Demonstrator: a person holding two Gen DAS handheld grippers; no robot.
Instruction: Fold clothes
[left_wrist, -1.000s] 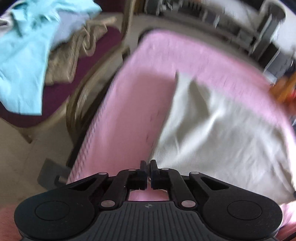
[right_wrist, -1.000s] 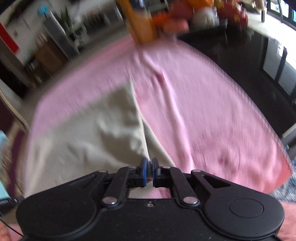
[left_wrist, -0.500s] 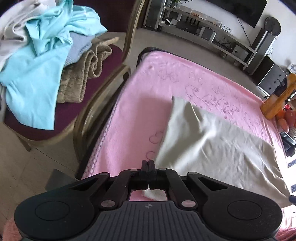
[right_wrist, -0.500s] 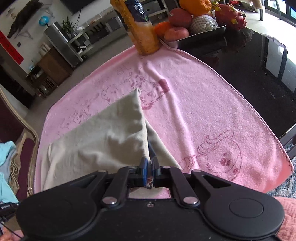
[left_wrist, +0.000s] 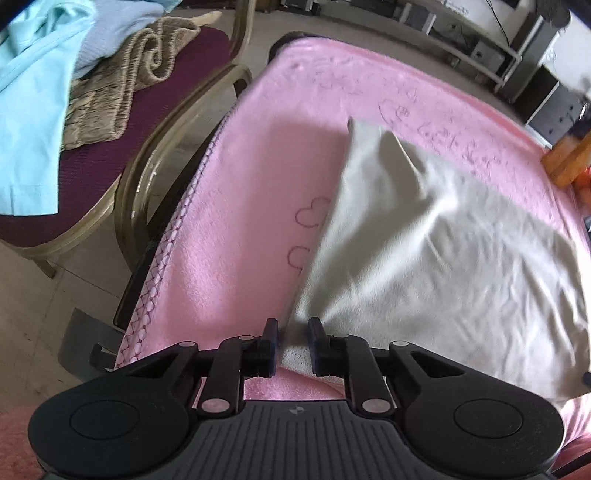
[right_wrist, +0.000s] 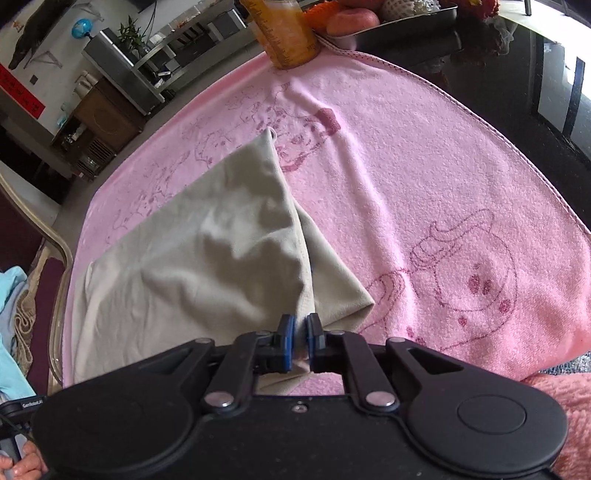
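- Left gripper (left_wrist: 291, 343) is parted, beige cloth's corner loose in the gap; right gripper (right_wrist: 300, 341) is slightly apart around its edge.
- Folded beige fabric cloth (right_wrist: 192, 266) lies on the pink fleece blanket (right_wrist: 424, 177).
- Farther off, a maroon-seated chair (left_wrist: 110, 158) holds piled clothes (left_wrist: 44, 96).

A towel (left_wrist: 236, 206) is spread over the table (right_wrist: 554, 122), and the folded cloth (left_wrist: 424, 251) lies on top of it, toward the near edge. In the left wrist view the cloth sits right of centre, with bare towel to its left and behind it. A chair (left_wrist: 177, 122) stands just left of the table, and a heap of clothes (left_wrist: 33, 110) rests on its seat. In the right wrist view a bottle (right_wrist: 288, 33) stands on the towel's far edge, behind the cloth, and a tray of fruit (right_wrist: 399, 22) sits on the table just right of the bottle. Bare tabletop runs along the towel's right side.
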